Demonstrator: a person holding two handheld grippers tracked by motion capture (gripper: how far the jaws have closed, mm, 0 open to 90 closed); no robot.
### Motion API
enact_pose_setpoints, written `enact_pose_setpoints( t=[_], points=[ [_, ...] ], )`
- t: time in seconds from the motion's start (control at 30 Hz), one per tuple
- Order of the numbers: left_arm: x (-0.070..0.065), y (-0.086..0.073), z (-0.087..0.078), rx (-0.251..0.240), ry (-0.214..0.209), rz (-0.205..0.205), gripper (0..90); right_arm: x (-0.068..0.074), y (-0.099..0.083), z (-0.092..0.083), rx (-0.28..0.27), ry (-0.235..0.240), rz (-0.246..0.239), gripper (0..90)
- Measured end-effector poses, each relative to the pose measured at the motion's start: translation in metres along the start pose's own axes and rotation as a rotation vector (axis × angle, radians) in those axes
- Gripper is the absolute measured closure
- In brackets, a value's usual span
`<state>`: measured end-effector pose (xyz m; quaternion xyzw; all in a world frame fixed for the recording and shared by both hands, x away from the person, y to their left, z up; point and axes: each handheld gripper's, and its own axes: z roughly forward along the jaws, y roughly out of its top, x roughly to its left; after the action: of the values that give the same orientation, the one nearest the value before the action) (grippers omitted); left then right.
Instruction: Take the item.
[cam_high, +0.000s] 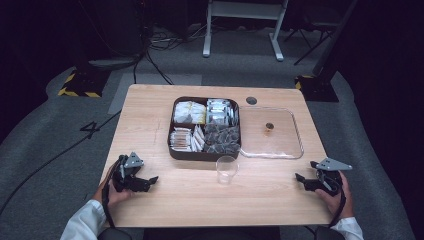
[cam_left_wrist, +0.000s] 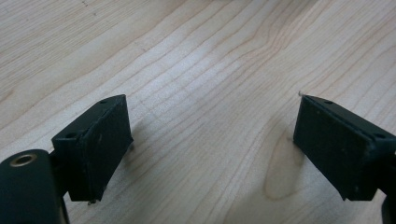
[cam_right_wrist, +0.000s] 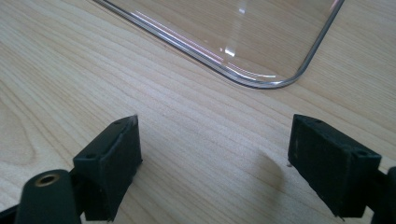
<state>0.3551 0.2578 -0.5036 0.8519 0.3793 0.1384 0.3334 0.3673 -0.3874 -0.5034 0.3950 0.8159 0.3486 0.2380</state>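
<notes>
Both claws resting wide and empty on the desk (cam_high: 165, 200): left claw (cam_high: 151, 181), right claw (cam_high: 301, 179). Cup (cam_high: 226, 169) standing between them; tea box (cam_high: 205, 127) beyond. Likely pre-grasp; next, reaching inward.

Bright table, dark surroundings.
Overhead light glints on the clear plastic lid (cam_right_wrist: 243, 37) beyond the jaws, which cast soft shadows.

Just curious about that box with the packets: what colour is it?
Dark brown, seen best in the high view: the box has four compartments.
</notes>
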Motion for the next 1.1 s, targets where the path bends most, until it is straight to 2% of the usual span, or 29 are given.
enact_pose_setpoints(
  t=[0.1, 0.17, 0.23, 0.27, 0.33, 0.43, 0.47, 0.57, 0.63, 0.73, 0.77, 0.83, 0.9, 0.93, 1.1],
  points=[
    [0.002, 0.002, -0.002, 0.021, -0.01, 0.014, 12.4, 0.0, 0.0, 0.0, 0.0, 0.002, 0.0, 17.5],
    [0.003, 0.004, -0.002, 0.028, -0.023, 0.029, 16.9, 0.0, 0.0, 0.0, -0.002, 0.0, -0.002, 17.5],
    [0.005, 0.005, -0.003, 0.032, -0.029, 0.039, 16.0, 0.0, 0.0, 0.0, -0.002, -0.001, -0.003, 17.5],
    [0.006, 0.008, -0.005, 0.025, -0.041, 0.058, 16.4, 0.0, 0.0, 0.0, -0.002, -0.002, -0.002, 17.3],
    [0.007, 0.01, -0.007, 0.009, -0.047, 0.055, 17.3, 0.0, 0.0, 0.0, -0.001, -0.003, -0.005, 17.3],
    [0.01, 0.017, -0.014, -0.012, -0.041, 0.059, 18.3, 0.001, 0.0, 0.0, -0.002, -0.004, -0.006, 17.3],
    [0.011, 0.021, -0.018, -0.034, -0.023, 0.069, 19.0, 0.0, 0.0, 0.0, -0.001, -0.002, -0.001, 17.3],
    [0.013, 0.026, -0.021, -0.049, -0.031, 0.066, 20.5, 0.0, 0.0, 0.0, -0.001, -0.001, 0.0, 17.2],
    [0.016, 0.034, -0.024, -0.062, -0.013, 0.085, 20.8, 0.0, 0.0, 0.0, 0.0, -0.001, 0.0, 17.3],
    [0.018, 0.04, -0.025, -0.065, -0.01, 0.087, 21.2, 0.0, 0.0, 0.0, 0.001, 0.0, 0.0, 17.3],
    [0.019, 0.042, -0.026, -0.071, 0.003, 0.095, 21.3, 0.0, 0.0, 0.0, 0.001, 0.001, 0.0, 17.3],
    [0.022, 0.047, -0.027, -0.09, 0.007, 0.09, 21.4, 0.0, 0.0, 0.0, 0.001, 0.0, 0.0, 17.3],
    [0.024, 0.051, -0.027, -0.089, 0.015, 0.092, 21.4, 0.0, 0.0, 0.0, 0.0, -0.001, -0.001, 17.3],
    [0.026, 0.056, -0.028, -0.107, 0.026, 0.093, 21.4, 0.0, 0.0, 0.0, 0.0, -0.001, -0.001, 17.2],
    [0.032, 0.065, -0.029, -0.121, 0.014, 0.086, 21.3, 0.0, 0.0, 0.0, 0.001, 0.001, 0.0, 17.3]
  ],
)
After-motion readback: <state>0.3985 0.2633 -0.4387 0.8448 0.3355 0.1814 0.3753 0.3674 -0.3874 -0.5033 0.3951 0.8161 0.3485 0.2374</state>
